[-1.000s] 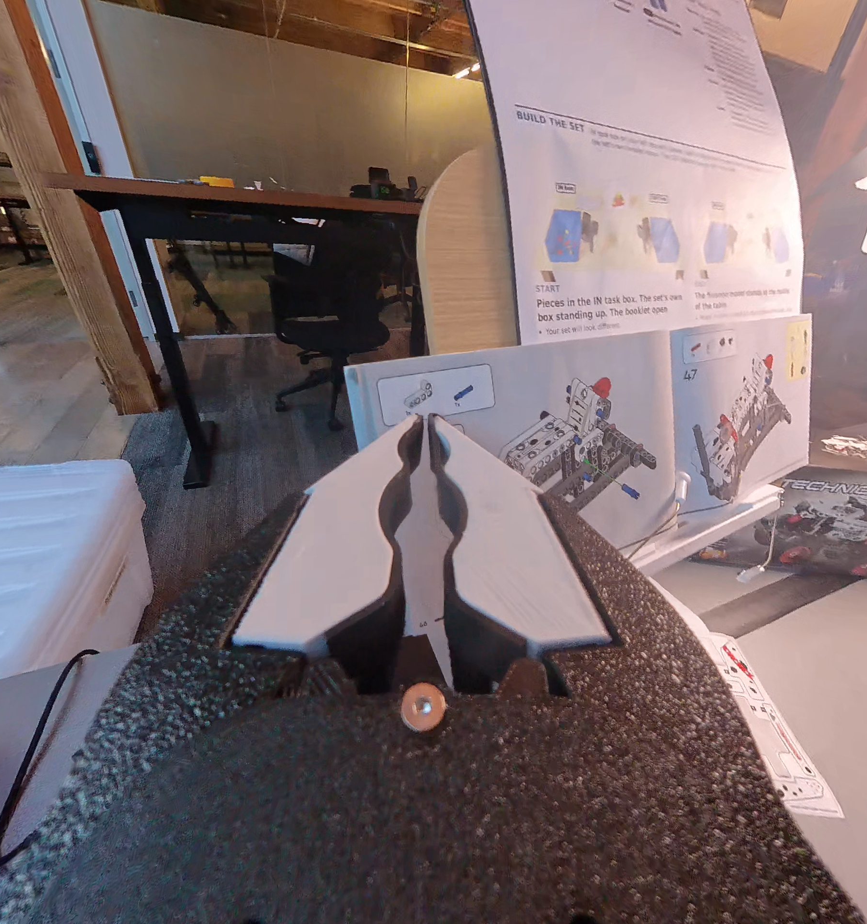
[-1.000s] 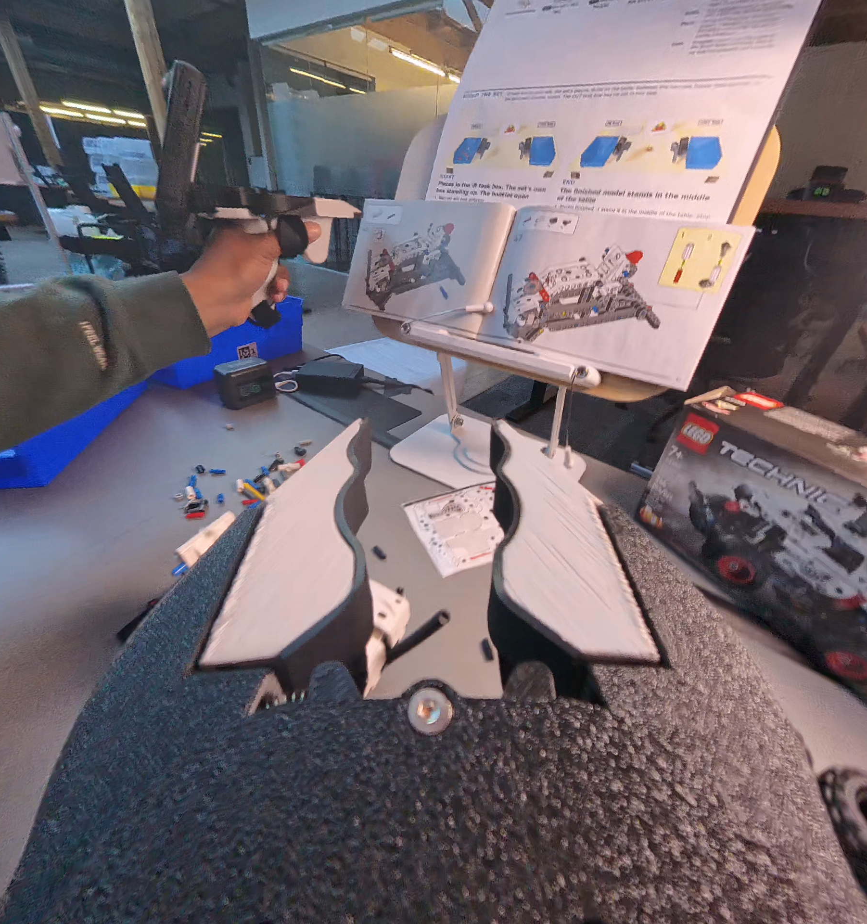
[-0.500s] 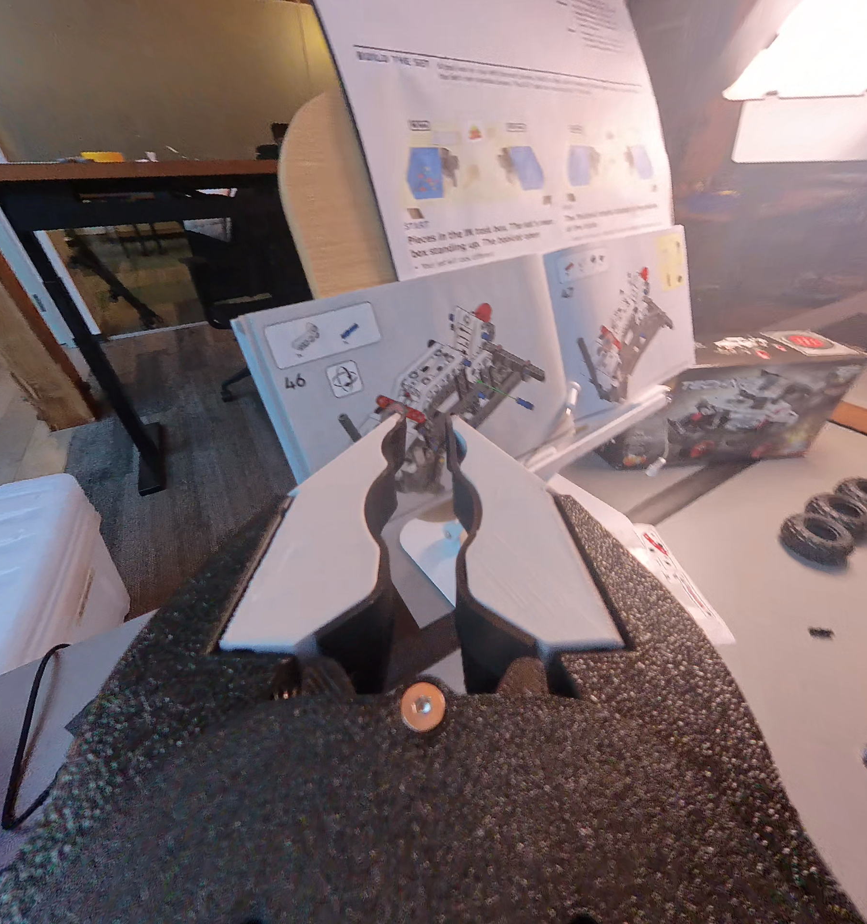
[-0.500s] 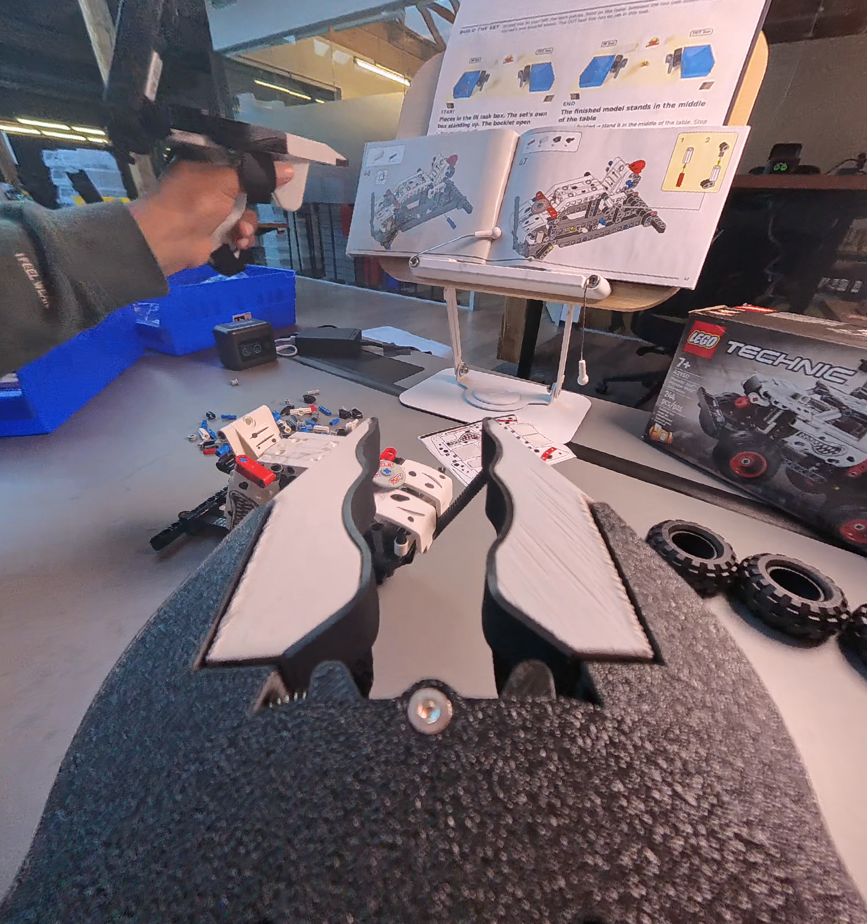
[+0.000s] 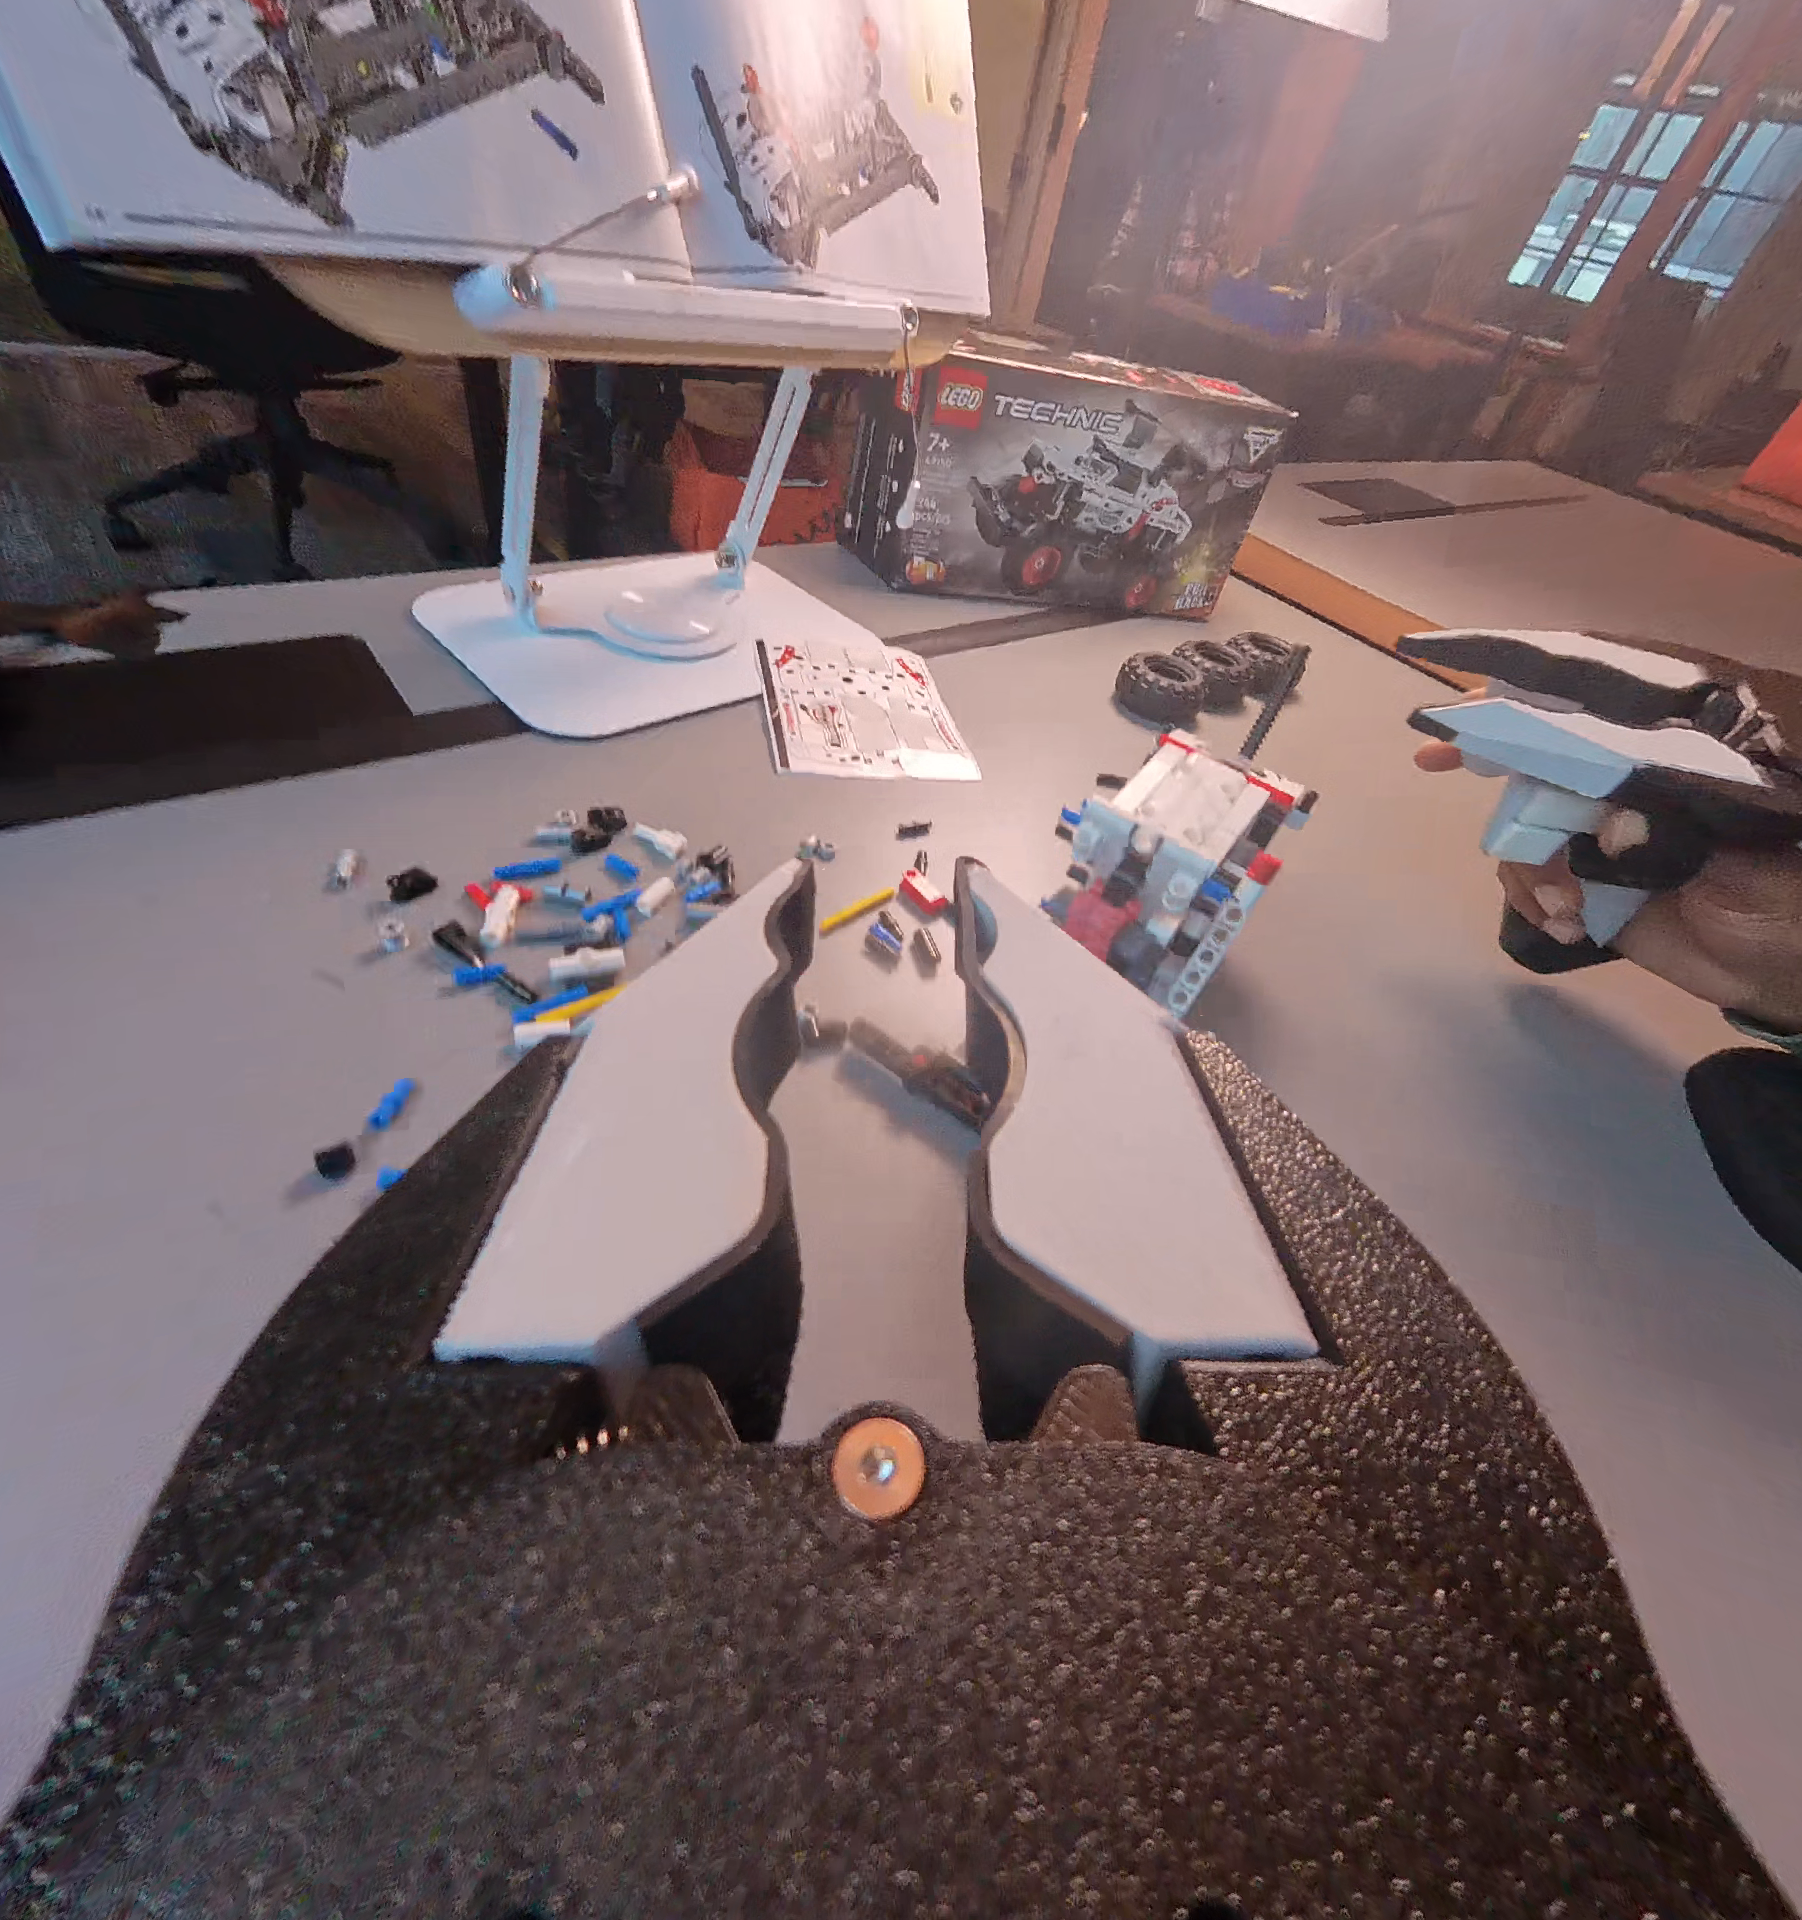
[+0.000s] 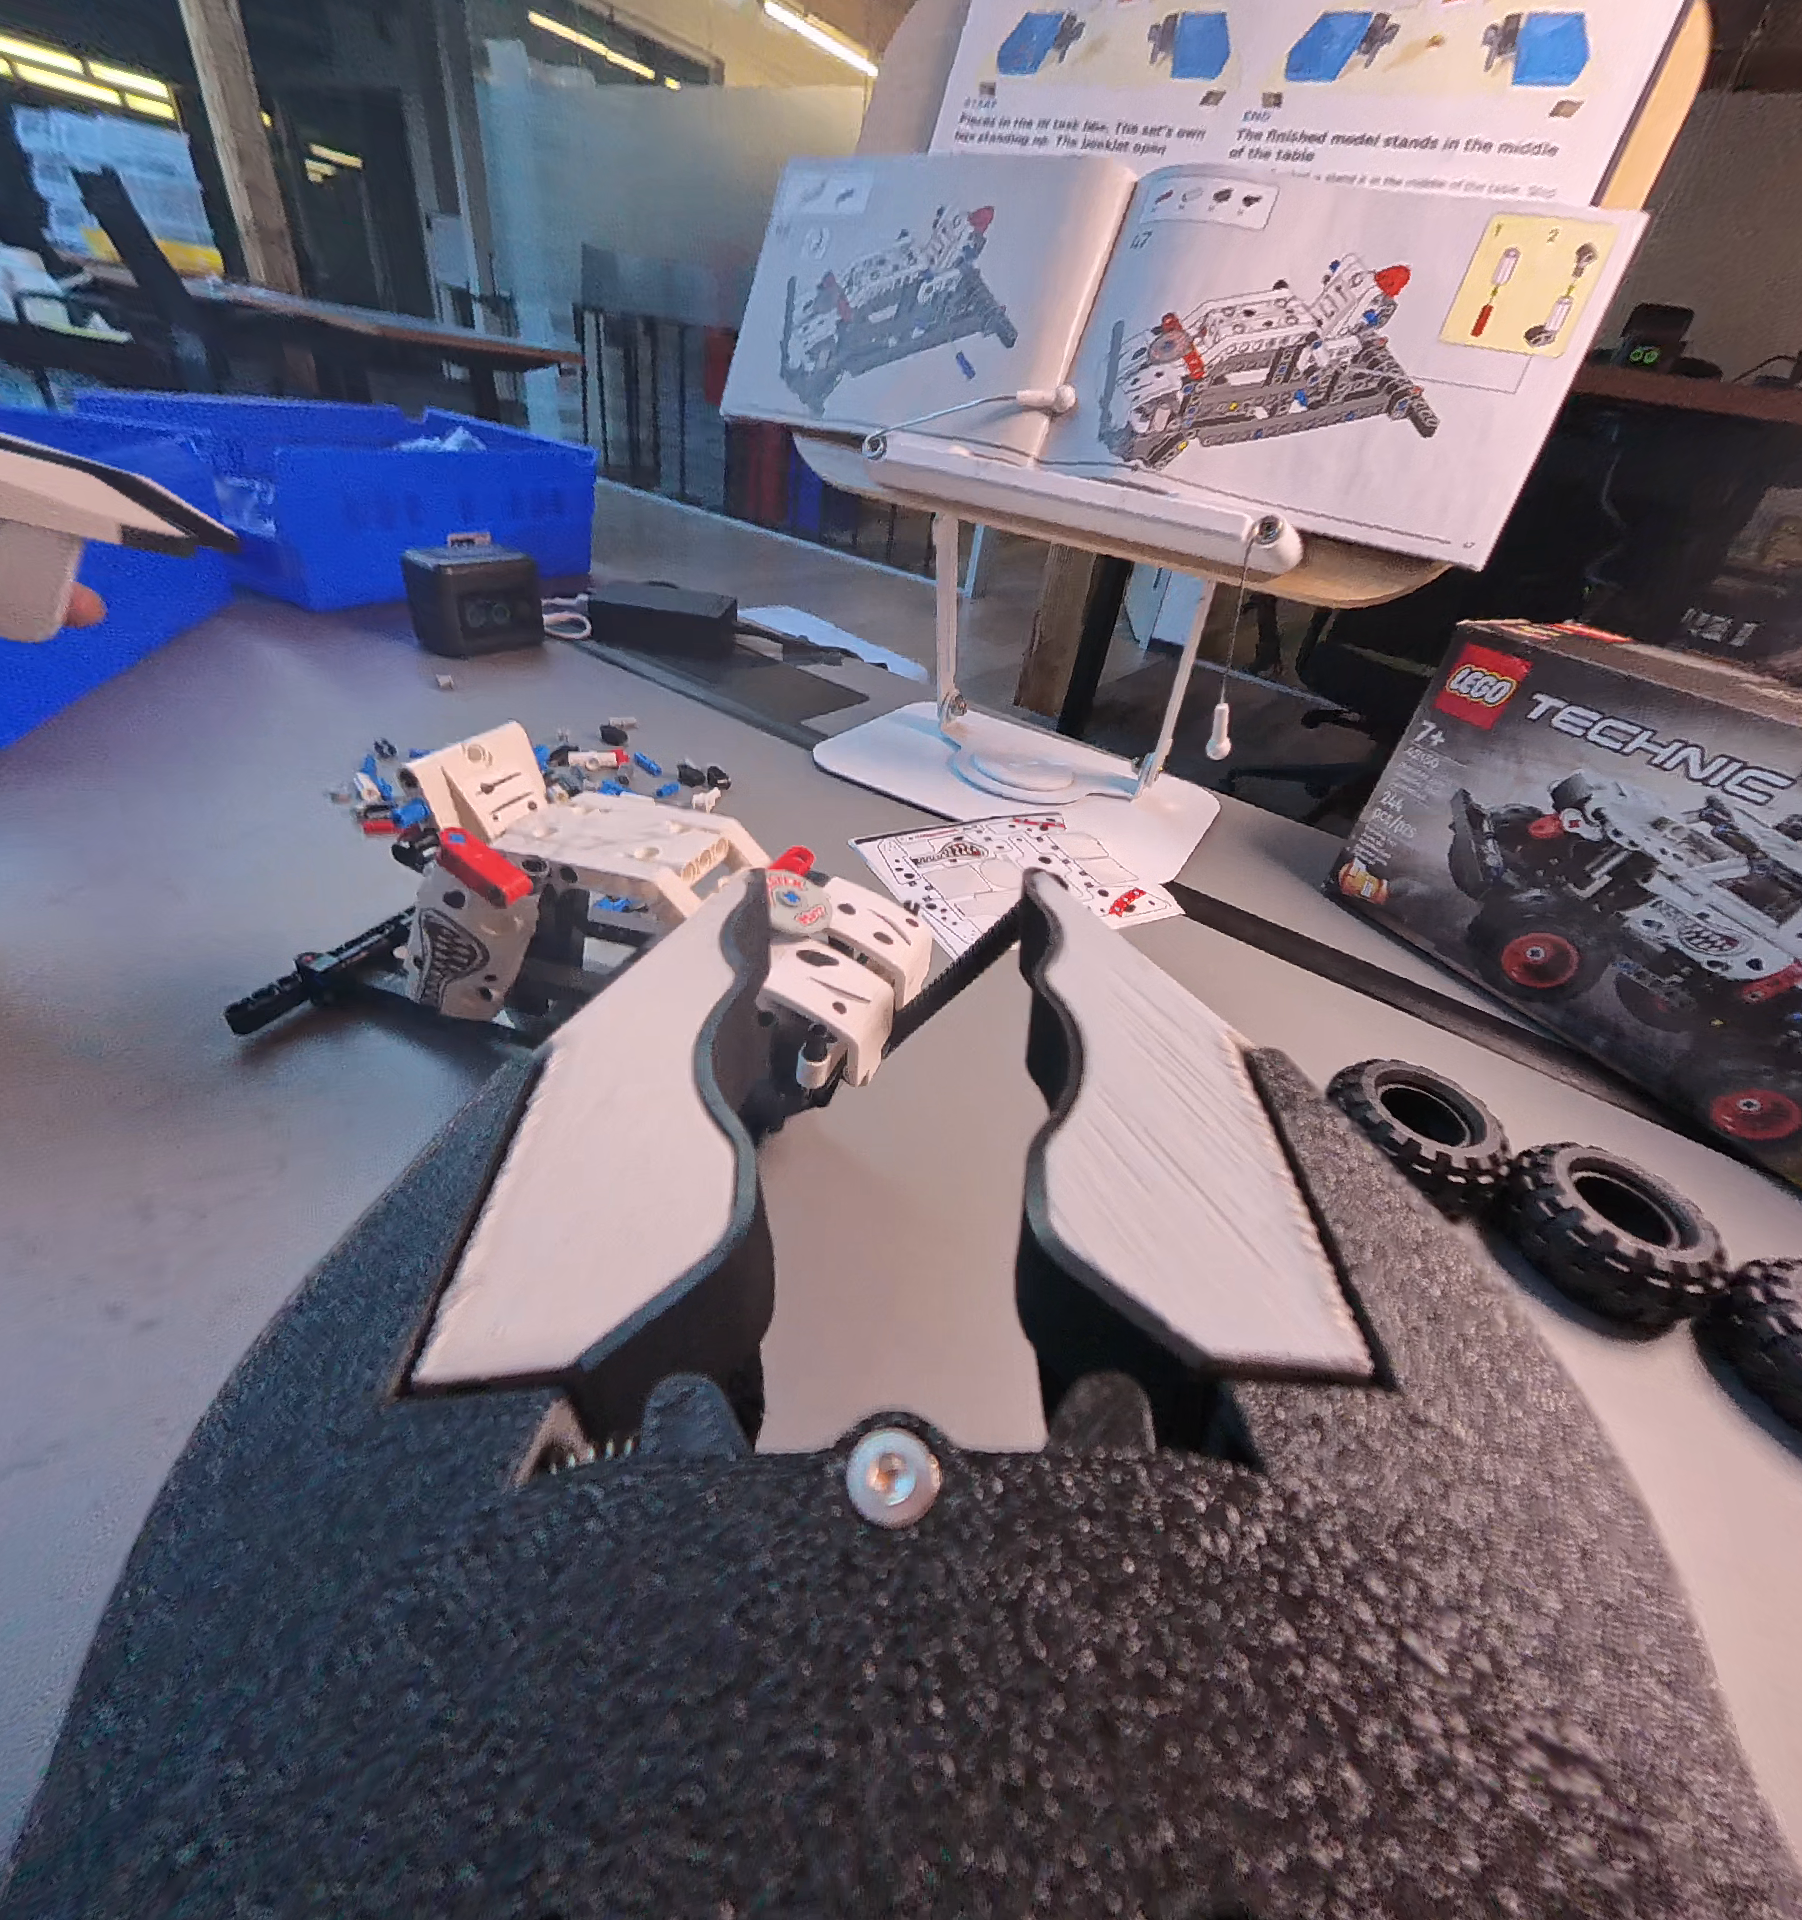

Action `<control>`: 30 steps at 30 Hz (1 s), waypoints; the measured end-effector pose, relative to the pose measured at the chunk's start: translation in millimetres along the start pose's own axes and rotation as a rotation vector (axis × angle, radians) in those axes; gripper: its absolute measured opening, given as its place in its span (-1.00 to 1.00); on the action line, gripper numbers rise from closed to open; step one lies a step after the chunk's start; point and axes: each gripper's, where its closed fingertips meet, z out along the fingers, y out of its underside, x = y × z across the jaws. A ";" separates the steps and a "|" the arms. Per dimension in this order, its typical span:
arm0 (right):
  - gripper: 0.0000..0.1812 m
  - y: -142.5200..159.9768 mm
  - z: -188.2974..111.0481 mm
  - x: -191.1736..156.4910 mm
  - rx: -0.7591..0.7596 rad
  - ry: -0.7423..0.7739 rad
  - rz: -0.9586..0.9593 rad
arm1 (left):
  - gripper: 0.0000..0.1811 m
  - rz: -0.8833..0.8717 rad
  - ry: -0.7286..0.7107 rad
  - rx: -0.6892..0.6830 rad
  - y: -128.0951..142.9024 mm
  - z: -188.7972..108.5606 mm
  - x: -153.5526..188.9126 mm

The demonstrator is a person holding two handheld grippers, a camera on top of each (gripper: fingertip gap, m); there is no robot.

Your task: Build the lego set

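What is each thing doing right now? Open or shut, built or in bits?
Left hand-held gripper: open, empty.
Right hand-held gripper: open, empty.
Truck model: half built, no wheels on.
Tyres: loose on the table.
Small pieces: scattered.
Instruction booklet: open on its stand.
Set box: standing, looks closed.
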 end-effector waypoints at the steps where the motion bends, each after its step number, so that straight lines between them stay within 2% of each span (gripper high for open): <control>1: -0.38 5.5 2.1 -1.5 -0.028 -0.007 -0.026 | -0.71 -0.006 -0.010 -0.006 10.3 -5.7 3.7; 4: -0.16 19.2 7.9 -8.1 -0.108 -0.050 -0.056 | -0.74 -0.007 0.012 -0.016 32.2 -11.7 16.5; 10: -0.08 45.8 27.3 -19.1 -0.241 -0.066 -0.242 | -0.69 0.043 0.079 -0.104 53.8 6.5 28.6; 12: -0.08 52.8 32.7 -20.3 -0.266 -0.058 -0.288 | -0.69 0.064 0.094 -0.103 53.3 5.8 34.6; 15: -0.25 56.2 34.5 -15.3 -0.284 -0.017 -0.320 | -0.69 0.080 0.096 -0.081 46.2 0.6 36.3; 19: -0.67 52.9 33.9 -11.0 -0.254 0.029 -0.418 | -0.69 0.043 0.101 -0.035 34.6 -7.6 31.5; 22: -0.80 49.4 30.5 -9.5 -0.226 0.039 -0.441 | -0.69 0.024 0.099 -0.011 29.1 -11.6 28.7; 23: -0.90 47.3 29.2 -6.7 -0.217 0.054 -0.445 | -0.68 0.025 0.092 -0.005 27.6 -12.7 27.3; 27: -0.92 46.9 26.8 -6.1 -0.220 0.044 -0.434 | -0.70 0.066 0.028 0.044 9.3 -26.4 12.1; 30: -0.94 44.8 20.4 -4.8 -0.214 0.032 -0.434 | -0.71 0.083 -0.113 0.151 -36.2 -71.6 -30.2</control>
